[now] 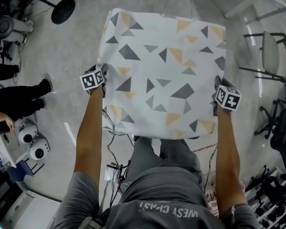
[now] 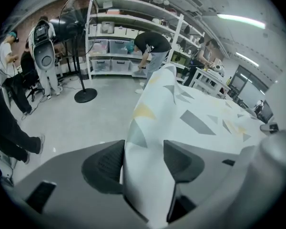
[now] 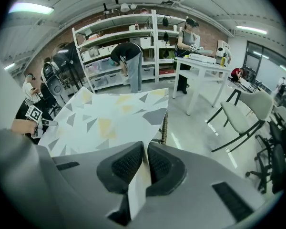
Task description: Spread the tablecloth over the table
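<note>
Plainly the 2 grippers differ: the left gripper has its jaws standing wide, with a loose upright fold of the tablecloth between the pads but not pinched, while the right gripper is clamped tight on the cloth's opposite side edge, the thin fabric squeezed flat between its pads

The tablecloth, white with grey and yellow triangles, lies spread nearly flat in front of the person, each gripper at 1 side edge. The table beneath is almost wholly covered, so its top cannot be made out

By its look the cloth is light, thin and limp. It creases where it is gripped and drapes freely, so it should follow any pull without effort, but it may also slide on a smooth top or drag askew if only 1 side is tugged. The hems near the corners seem the best places to take hold, a shallow pinch being enough, and there is nothing fragile about it

Around it is a grey concrete floor with cables near the person's feet. White shelving with storage boxes lines a brick wall, a standing fan is to the left, a chair and a white work table are to the right, and several people stand about
</note>
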`<state>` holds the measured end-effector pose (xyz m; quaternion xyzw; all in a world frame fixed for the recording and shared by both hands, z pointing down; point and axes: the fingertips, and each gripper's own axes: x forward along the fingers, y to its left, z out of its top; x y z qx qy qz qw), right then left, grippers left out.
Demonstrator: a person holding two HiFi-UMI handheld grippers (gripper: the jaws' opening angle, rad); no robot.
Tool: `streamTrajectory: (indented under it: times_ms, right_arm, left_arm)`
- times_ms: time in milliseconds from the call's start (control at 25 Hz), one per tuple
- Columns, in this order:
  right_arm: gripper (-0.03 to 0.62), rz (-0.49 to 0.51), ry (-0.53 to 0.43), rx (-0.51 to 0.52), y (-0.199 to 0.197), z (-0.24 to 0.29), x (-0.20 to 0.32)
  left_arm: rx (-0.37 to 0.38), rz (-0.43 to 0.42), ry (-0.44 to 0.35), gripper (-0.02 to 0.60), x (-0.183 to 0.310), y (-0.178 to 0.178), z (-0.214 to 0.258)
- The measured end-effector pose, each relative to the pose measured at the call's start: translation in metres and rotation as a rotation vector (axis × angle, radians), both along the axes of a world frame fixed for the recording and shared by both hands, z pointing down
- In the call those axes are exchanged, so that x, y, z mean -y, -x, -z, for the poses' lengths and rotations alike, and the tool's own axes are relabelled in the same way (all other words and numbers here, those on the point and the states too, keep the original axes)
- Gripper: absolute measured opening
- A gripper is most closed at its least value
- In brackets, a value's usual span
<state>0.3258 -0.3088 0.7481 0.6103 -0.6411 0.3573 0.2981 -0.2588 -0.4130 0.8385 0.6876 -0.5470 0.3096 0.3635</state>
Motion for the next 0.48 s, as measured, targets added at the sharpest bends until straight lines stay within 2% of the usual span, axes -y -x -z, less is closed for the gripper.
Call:
streamTrajectory:
  times_ms: [80,160,360,480]
  right_arm:
    - [0.026,-0.018,0.016,0.007,-0.006,-0.007,-0.001]
    - [0.028,-0.029,0.028,0.022,-0.010,-0.014,-0.004]
    - [0.028,-0.073,0.048,0.077,-0.011,-0.024,-0.007]
    - [0.028,-0.109,0.064,0.086,-0.014,-0.033,-0.014]
  left_arm:
    - [0.000,-0.008,0.024,0.259,0.001,0.002,-0.003]
    - [0.036,-0.038,0.009,0.259,0.002,0.003,0.003]
    - [0.151,-0.107,-0.159,0.258,0.005,0.008,0.056]
    - [0.122,-0.219,-0.238,0.258,-0.006,-0.027,0.073]
